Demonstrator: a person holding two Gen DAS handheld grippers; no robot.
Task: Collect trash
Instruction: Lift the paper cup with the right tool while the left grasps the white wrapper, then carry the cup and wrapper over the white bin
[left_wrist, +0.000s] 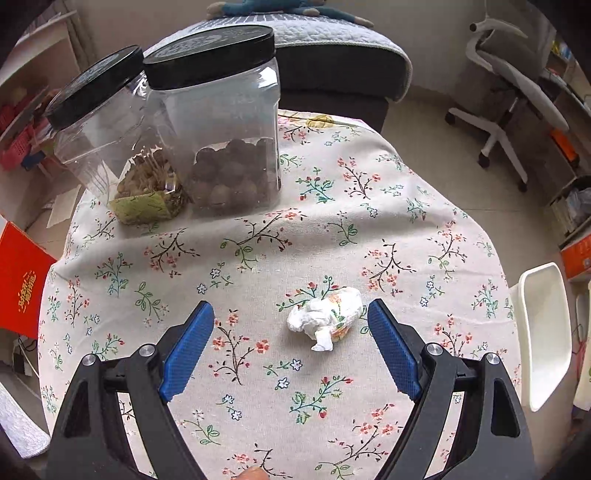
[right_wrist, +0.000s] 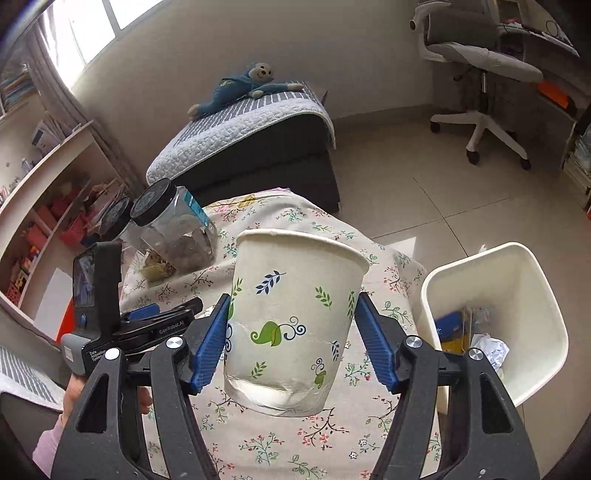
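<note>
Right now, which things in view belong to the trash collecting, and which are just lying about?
Job:
- paper cup, held in the right hand-held gripper
- crumpled tissue, ahead of the open left hand-held gripper
- white bin

Lying about:
- two black-lidded jars
- plush monkey
- office chair

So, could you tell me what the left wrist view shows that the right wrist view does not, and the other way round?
Only the left wrist view shows the crumpled tissue lying on the cloth between the open fingers of the left gripper, touching neither pad.

Only the right wrist view shows the paper cup clamped in the right gripper, lifted off the table, and the inside of the white bin with trash already in it.

Both show the floral tablecloth, the two black-lidded jars, the sofa with the plush toy and the office chair.
</note>
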